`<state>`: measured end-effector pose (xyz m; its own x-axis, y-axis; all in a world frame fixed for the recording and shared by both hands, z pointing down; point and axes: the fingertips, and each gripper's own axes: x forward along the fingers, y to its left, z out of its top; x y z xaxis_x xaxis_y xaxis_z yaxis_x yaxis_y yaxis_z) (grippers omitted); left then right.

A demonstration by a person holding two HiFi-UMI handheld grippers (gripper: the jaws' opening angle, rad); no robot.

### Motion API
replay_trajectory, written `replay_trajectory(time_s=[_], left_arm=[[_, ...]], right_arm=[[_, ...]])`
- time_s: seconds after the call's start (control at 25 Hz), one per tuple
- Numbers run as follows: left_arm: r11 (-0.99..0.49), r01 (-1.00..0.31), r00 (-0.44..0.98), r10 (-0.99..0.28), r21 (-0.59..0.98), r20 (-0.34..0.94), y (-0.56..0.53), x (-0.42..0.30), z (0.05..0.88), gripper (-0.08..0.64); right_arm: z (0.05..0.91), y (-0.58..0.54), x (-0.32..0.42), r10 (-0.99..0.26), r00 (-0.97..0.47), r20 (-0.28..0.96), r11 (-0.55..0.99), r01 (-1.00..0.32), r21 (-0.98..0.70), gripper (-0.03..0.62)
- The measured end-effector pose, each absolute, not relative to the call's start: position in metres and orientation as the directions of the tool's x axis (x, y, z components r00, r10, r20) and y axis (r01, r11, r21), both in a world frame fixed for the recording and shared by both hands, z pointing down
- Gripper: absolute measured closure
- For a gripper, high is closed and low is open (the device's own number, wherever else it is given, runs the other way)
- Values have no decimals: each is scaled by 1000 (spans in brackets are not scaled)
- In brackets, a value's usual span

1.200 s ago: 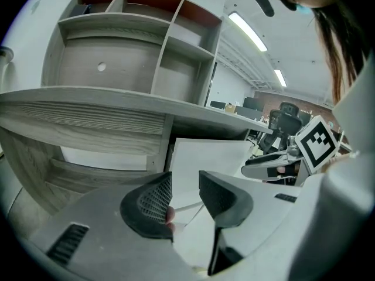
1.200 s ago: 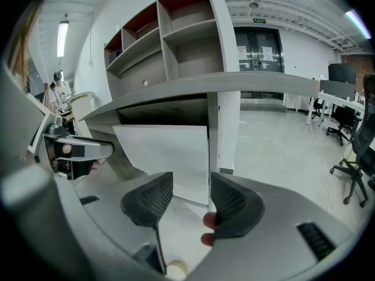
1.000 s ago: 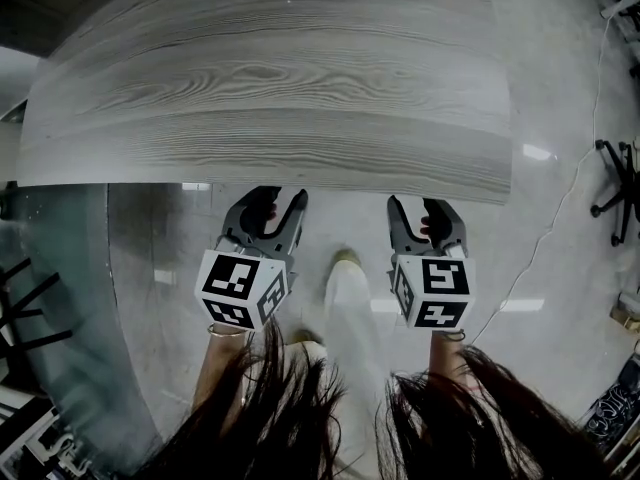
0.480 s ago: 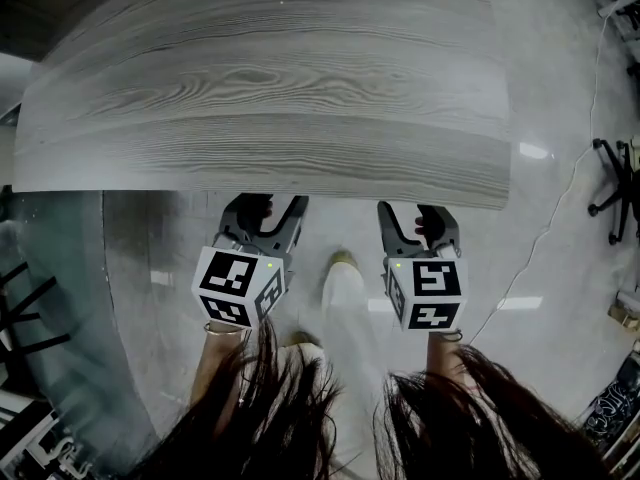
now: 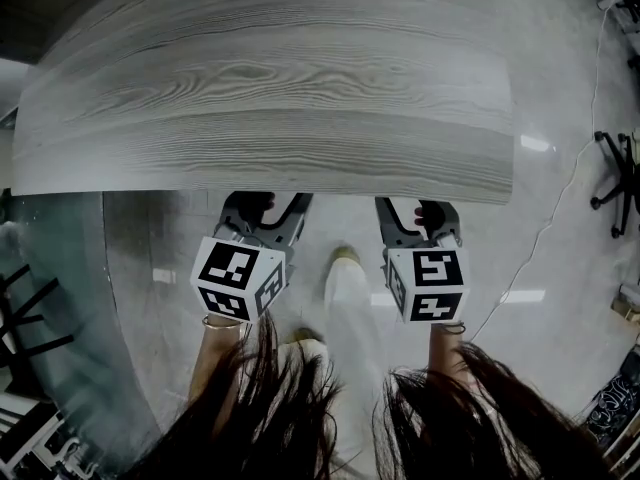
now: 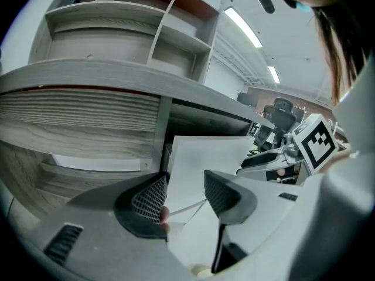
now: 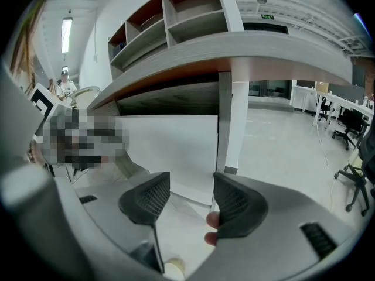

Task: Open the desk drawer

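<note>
The grey wood-grain desk top (image 5: 270, 88) fills the upper part of the head view. Both grippers sit just below its front edge. My left gripper (image 5: 268, 203) (image 6: 184, 183) is open, its jaws have just been opening, and nothing lies between them. Left of its jaws, under the desk top, runs a wood-grain front panel (image 6: 76, 124). Behind the jaws stands a white panel (image 6: 217, 151). My right gripper (image 5: 415, 210) (image 7: 190, 183) is also open after widening, with nothing between its pads. It faces the white panel (image 7: 170, 145) beside a grey upright post (image 7: 225, 122).
Open shelves (image 6: 135, 28) rise above the desk. An office chair base (image 5: 615, 183) and a cable (image 5: 545, 238) are on the pale floor at the right. Dark frames (image 5: 25, 298) stand at the left. The person's legs and hair hang between the grippers.
The jaws of both grippers have spread a little wider. Both hands have stayed almost where they were under the desk edge.
</note>
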<state>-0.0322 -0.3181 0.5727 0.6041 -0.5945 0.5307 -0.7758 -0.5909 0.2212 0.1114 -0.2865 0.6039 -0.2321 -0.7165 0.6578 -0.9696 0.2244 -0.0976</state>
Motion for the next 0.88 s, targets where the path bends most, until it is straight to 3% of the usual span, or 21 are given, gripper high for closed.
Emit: replay_trajectory(time_s=[0.88], left_arm=[[-589,-784,584,-591,196,557,-325,-29,578,370]], right_arm=[[608,-291,110,-707,-238,666,218,-969,-116,373]])
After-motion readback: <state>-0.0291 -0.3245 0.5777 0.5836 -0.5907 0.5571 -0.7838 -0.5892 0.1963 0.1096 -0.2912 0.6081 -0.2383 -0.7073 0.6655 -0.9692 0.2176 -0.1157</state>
